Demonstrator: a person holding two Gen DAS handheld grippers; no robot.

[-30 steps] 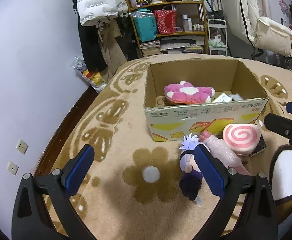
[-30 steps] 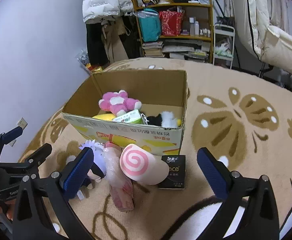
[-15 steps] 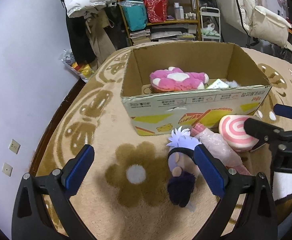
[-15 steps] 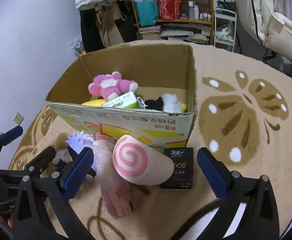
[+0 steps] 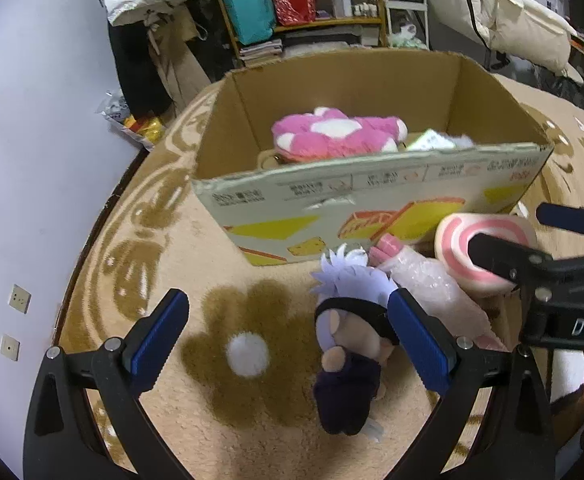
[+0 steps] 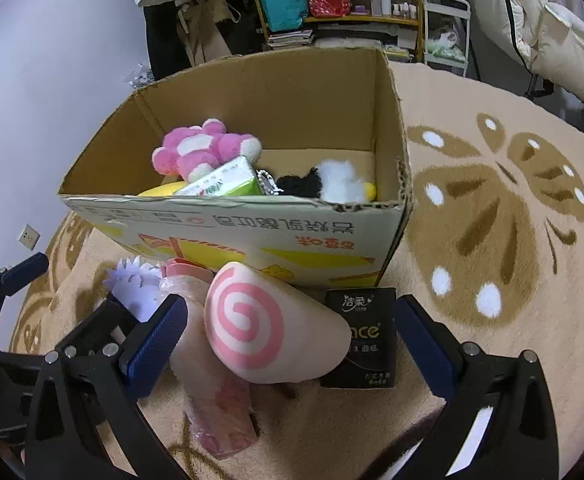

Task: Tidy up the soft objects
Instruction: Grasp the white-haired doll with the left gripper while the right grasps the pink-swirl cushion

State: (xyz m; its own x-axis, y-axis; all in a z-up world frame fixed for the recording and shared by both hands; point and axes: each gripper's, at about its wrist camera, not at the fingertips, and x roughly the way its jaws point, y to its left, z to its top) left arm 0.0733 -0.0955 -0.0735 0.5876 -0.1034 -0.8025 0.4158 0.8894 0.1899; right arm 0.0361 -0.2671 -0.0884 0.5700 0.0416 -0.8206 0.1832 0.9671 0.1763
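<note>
With both claws spread wide, the right claw (image 6: 287,344) should straddle the swirl cushion (image 6: 267,332) lying on the rug against the box (image 6: 251,236), squeeze its middle gently, then lift clear.

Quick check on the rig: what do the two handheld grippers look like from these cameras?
Both match: the left gripper and right gripper have black angular frames with silver bolts, and each finger ends in a ribbed blue pad. The left view shows white lettering "DAS" on the right gripper's black body. No cables or sleeves visible.
</note>
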